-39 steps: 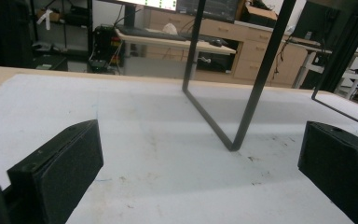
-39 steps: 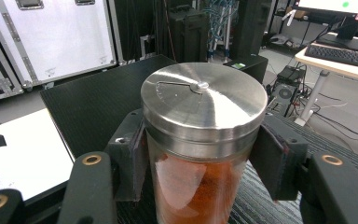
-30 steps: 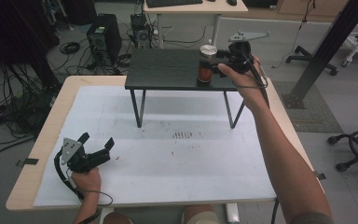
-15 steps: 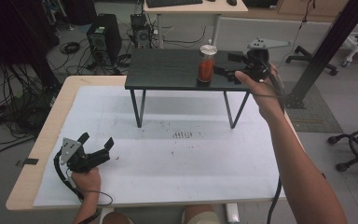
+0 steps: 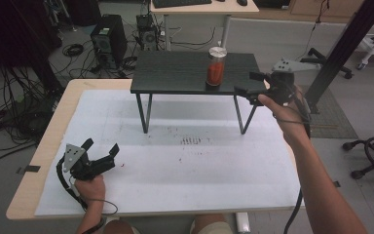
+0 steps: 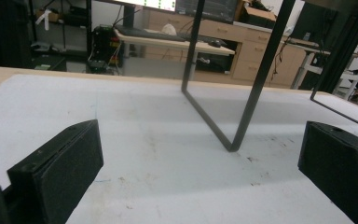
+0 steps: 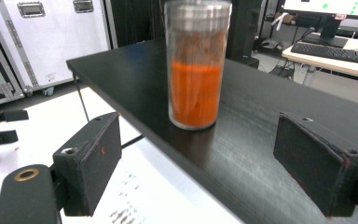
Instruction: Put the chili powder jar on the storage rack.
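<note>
**Jar stands free on the small black table**

White sheeting covers our wooden surface [image 5: 39,161], where a small black table [image 5: 175,73] stands. Our high view shows the jar [image 5: 215,67] upright near that table's right end; our right hand-held gripper [image 5: 248,84] hangs just right of it, jaws just opened, nothing between them. From that gripper's view we see orange filling under a metal lid. Our left hand-held gripper [image 5: 100,147] rests agape and empty, near the table's front leg.
</note>
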`<state>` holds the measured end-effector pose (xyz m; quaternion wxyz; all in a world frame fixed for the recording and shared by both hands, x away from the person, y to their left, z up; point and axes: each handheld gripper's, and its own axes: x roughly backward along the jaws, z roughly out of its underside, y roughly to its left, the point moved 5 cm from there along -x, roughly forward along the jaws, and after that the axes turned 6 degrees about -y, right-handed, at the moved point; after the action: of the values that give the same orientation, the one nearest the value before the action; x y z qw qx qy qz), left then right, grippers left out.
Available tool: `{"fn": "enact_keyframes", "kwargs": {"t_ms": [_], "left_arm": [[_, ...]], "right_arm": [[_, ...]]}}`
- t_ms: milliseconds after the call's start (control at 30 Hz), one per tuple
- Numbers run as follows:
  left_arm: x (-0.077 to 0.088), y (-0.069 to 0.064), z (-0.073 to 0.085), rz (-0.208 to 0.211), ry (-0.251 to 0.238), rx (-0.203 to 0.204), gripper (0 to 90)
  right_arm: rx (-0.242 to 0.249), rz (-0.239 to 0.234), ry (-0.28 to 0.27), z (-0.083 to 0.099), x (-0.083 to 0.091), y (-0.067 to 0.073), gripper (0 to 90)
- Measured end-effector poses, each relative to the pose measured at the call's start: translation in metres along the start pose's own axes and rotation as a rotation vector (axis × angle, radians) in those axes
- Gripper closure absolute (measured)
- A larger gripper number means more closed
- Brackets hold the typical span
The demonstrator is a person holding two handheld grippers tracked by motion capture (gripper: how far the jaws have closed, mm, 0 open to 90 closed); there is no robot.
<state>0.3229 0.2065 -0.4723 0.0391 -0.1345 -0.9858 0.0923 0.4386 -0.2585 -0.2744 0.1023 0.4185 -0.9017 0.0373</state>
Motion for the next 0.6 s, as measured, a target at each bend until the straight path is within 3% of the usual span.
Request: {"fn": "enact_keyframes", "kwargs": {"t_ms": [167, 600], "left_arm": [[0.0, 0.0, 0.0, 0.001, -0.002, 0.004, 0.2], [0.001, 0.0, 0.0, 0.005, -0.003, 0.007, 0.2]], "right_arm": [[-0.001, 0.011, 0.001, 0.01, 0.009, 0.005, 14.5], [-0.023, 0.086, 0.007, 0.055, 0.035, 0.015, 14.3]]}}
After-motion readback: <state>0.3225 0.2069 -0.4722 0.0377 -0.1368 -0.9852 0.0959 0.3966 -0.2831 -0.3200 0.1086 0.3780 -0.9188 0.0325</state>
